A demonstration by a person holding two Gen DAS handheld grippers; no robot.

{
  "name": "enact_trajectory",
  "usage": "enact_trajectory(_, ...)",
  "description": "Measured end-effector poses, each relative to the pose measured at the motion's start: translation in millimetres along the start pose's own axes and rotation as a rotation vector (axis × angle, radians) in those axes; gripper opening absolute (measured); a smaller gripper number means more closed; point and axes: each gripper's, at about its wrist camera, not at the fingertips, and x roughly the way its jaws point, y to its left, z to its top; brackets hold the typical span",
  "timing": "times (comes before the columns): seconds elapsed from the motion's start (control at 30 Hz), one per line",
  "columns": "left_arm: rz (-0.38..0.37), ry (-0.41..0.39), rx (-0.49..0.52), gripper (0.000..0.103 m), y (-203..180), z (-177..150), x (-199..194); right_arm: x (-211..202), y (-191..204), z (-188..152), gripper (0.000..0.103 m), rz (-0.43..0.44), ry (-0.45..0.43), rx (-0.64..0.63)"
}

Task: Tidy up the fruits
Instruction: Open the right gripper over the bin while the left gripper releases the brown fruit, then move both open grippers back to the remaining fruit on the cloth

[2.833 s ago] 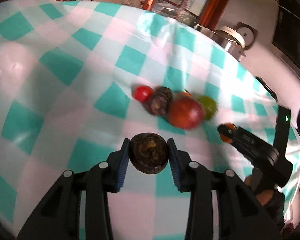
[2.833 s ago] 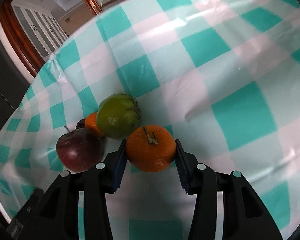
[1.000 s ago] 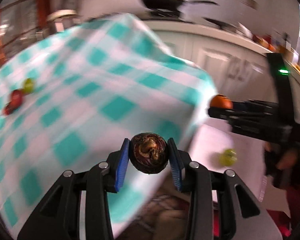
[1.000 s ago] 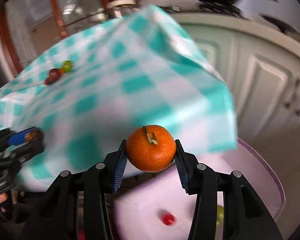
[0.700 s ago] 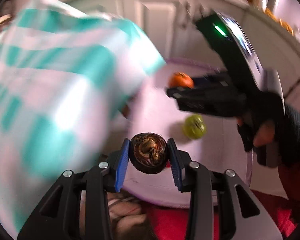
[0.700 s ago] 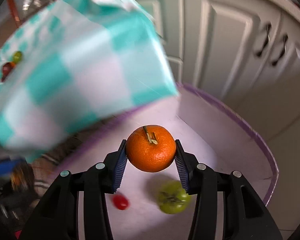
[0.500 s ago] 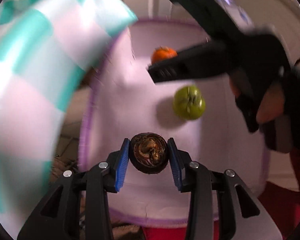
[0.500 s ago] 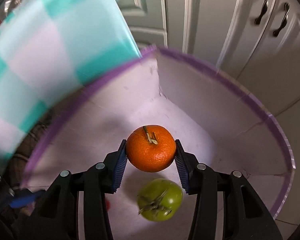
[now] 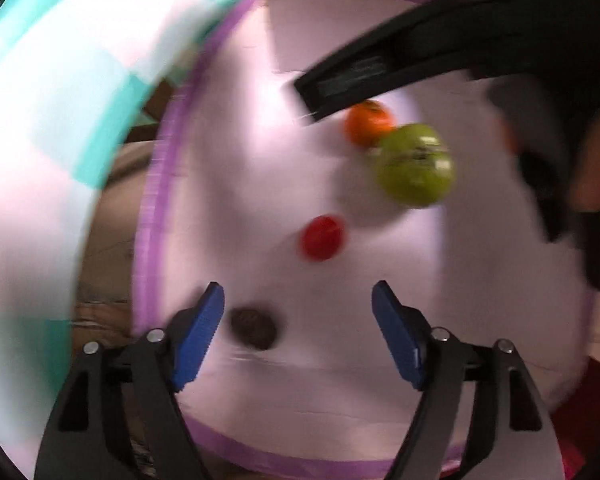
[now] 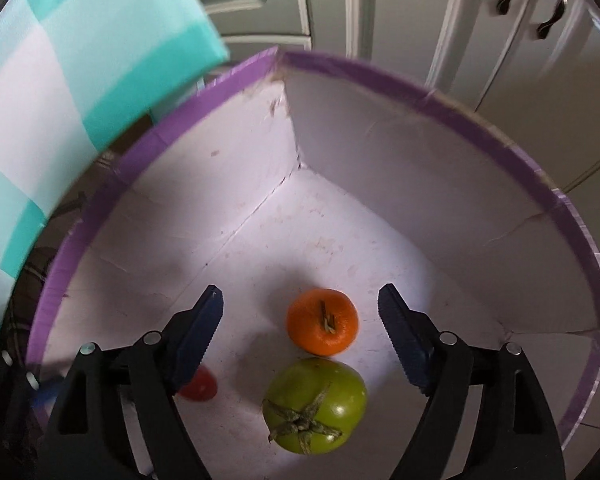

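- Left wrist view: checked teal-and-white tablecloth (image 9: 60, 128) hangs at left, blurred; below and right of it sits the white box (image 9: 156, 184) with a purple rim. Left gripper (image 9: 298, 336) is spread wide, holding nothing. Dark brown fruit (image 9: 254, 329) lies on the box floor near the left finger; red fruit (image 9: 322, 237) farther in; green tomato (image 9: 416, 168) and orange (image 9: 367, 122) touching, far right under the right gripper (image 9: 364, 80).
- Right wrist view: cabinet doors (image 10: 380, 20) behind the box (image 10: 572, 264). Right gripper (image 10: 300, 340) is spread, empty; orange (image 10: 322, 322) rests below between its fingers, touching the green tomato (image 10: 314, 404). Red fruit (image 10: 198, 388) sits partly behind the left finger.
- Judgement: both fruits look dropped for collection in the box.
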Motion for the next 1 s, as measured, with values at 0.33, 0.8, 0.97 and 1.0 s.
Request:
enact_trajectory(0.33,0.066,-0.054,0.019,0.075,6.8,-6.2,0.3,-27.0,2.1,1.2,0.08,0.008,-0.029,-0.004)
enact_trajectory(0.8,0.237,-0.8,-0.241,0.102,55.0,-73.7,-216.2,-233.9,108.1,1.0,0.089,0.234,-0.736,-0.172)
enact_trajectory(0.97,0.348,-0.837,-0.543,0.102,154.3,-115.7,-267.7,-247.8,190.0,8.4,0.099,0.34,-0.734,-0.271)
enact_trajectory(1.0,0.384,-0.835,-0.622,0.102,181.2,-124.5,-274.6,-247.3,211.3,13.6,0.099,0.362,-0.712,-0.296)
